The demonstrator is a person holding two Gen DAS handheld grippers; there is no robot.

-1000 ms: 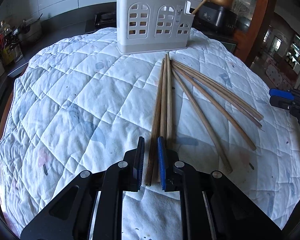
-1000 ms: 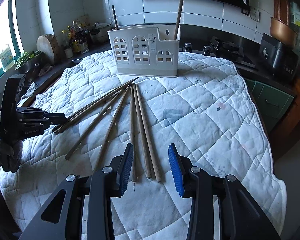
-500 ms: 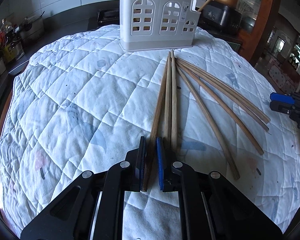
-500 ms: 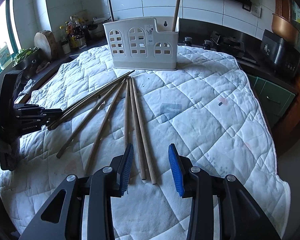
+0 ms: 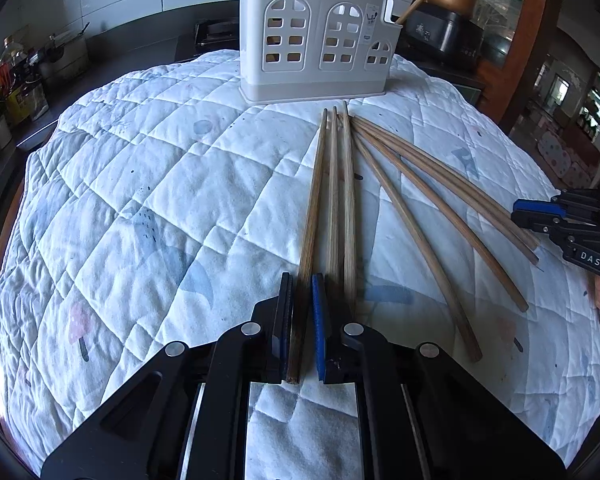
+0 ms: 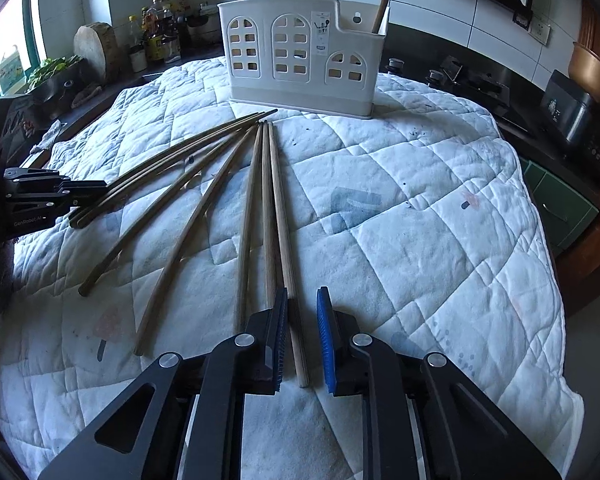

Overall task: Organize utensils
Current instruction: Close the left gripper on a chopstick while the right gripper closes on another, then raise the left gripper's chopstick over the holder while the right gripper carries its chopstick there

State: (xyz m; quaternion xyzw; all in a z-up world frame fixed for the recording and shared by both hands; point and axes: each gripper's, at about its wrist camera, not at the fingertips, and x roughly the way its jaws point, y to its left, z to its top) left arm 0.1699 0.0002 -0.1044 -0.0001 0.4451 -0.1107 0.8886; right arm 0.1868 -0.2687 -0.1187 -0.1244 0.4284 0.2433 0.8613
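Wooden chopsticks (image 5: 416, 216) are lying fanned on the quilted cloth (image 5: 140, 208) before the white holder (image 5: 316, 40). The left gripper (image 5: 302, 328) is clamping the leftmost chopstick (image 5: 312, 208). The right gripper (image 6: 302, 340) has just been closing around another chopstick (image 6: 280, 216), its blue pad (image 6: 326, 340) standing off it.

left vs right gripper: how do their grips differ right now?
Left gripper is shut on the fan's leftmost chopstick. Right gripper, jaws just closing, straddles the rightmost chopstick with a gap at its blue pad. Both point toward the white holder.
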